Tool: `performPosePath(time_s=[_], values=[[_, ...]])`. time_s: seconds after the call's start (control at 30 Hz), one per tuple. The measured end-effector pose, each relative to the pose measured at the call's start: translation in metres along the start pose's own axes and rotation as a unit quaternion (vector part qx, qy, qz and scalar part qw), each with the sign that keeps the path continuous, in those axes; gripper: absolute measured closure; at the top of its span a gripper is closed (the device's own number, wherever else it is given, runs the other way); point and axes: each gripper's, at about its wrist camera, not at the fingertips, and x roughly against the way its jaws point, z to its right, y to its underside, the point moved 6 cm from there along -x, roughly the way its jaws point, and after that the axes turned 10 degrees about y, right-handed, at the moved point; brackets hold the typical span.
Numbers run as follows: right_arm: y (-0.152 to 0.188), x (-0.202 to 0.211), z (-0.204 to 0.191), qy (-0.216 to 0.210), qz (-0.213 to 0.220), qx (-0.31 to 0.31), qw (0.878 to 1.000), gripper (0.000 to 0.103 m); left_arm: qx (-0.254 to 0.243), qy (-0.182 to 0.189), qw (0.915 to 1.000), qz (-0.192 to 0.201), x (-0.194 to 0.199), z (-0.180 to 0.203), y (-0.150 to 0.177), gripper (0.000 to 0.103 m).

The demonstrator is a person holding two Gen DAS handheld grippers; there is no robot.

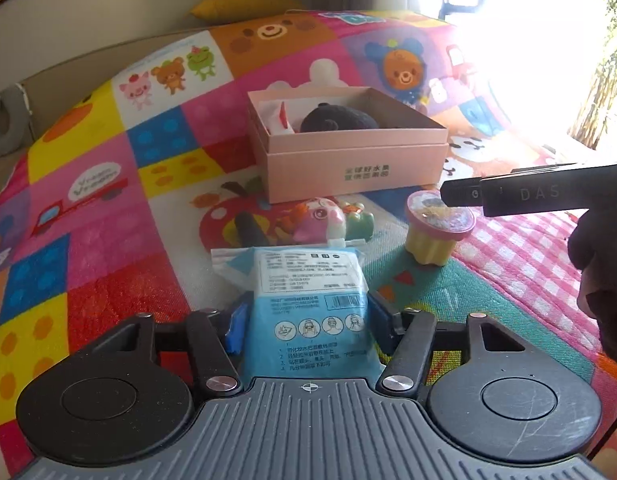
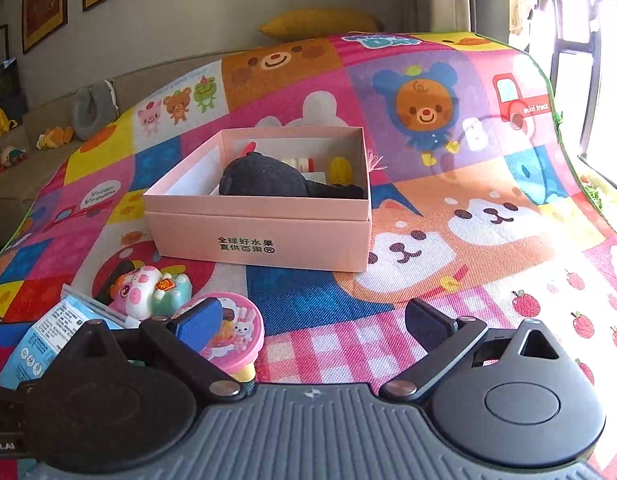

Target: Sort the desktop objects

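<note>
Two grippers: left gripper [image 1: 304, 318] pinches blue packet [image 1: 308, 296]; right gripper [image 2: 314, 326] spread (empty). Carry pkt level to far pink box [image 1: 348, 160].

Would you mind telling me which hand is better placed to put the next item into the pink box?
Left. The left gripper already has the blue packet between its fingers, with the pink box straight ahead. The right gripper is open and empty, beside the jelly cup.

Pink box [image 2: 260, 236] reads "全球好水果 直供百果园"; play mat [image 2: 488, 208] reads "mini truck" and "Vroom Vroom"
</note>
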Motion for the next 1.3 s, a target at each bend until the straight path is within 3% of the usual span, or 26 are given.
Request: performPosePath(time_s=[0.13, 0.3, 0.4, 0.5, 0.6, 0.77, 0.93, 1.03, 1.17, 1.3], values=[[0.0, 0.016, -0.002, -0.01, 0.029, 0.013, 0.999, 0.0, -0.008, -0.001, 0.9995, 0.029, 0.016, 0.0, -0.012, 0.043], [0.015, 0.013, -0.005, -0.008, 0.025, 0.017, 1.0, 0.0, -0.013, -0.089, 0.9932, 0.073, 0.029, -0.04, -0.048, 0.042], [0.018, 0.013, -0.009, -0.016, 0.033, 0.01, 0.999, 0.0, 0.003, -0.131, 0.9891, 0.067, 0.011, -0.08, -0.059, 0.041], [0.02, 0.015, -0.013, -0.014, 0.043, 0.016, 0.999, 0.0, 0.036, -0.114, 0.992, 0.04, -0.019, -0.11, -0.059, 0.042], [0.022, 0.019, -0.018, -0.023, 0.046, 0.031, 0.998, 0.0, 0.046, -0.095, 0.9942, 0.019, -0.045, -0.122, -0.051, 0.035], [0.029, 0.017, -0.029, -0.027, 0.037, 0.068, 0.997, 0.0, 0.019, -0.08, 0.9964, 0.021, -0.045, -0.105, -0.047, 0.01], [0.033, 0.003, -0.033, -0.021, -0.005, 0.078, 0.997, 0.0, -0.015, -0.13, 0.9895, 0.063, -0.018, -0.082, -0.054, 0.006], [0.035, 0.001, -0.032, -0.021, -0.015, 0.075, 0.997, 0.0, -0.029, -0.068, 0.9941, 0.079, -0.01, -0.051, -0.061, 0.004], [0.041, -0.002, -0.031, -0.029, -0.051, 0.074, 0.996, 0.0, -0.04, 0.007, 0.9976, 0.056, -0.028, -0.008, -0.057, 0.004], [0.047, -0.001, -0.028, -0.034, -0.065, 0.067, 0.995, 0.0, -0.005, 0.051, 0.9984, 0.024, -0.05, 0.01, -0.047, 0.004]])
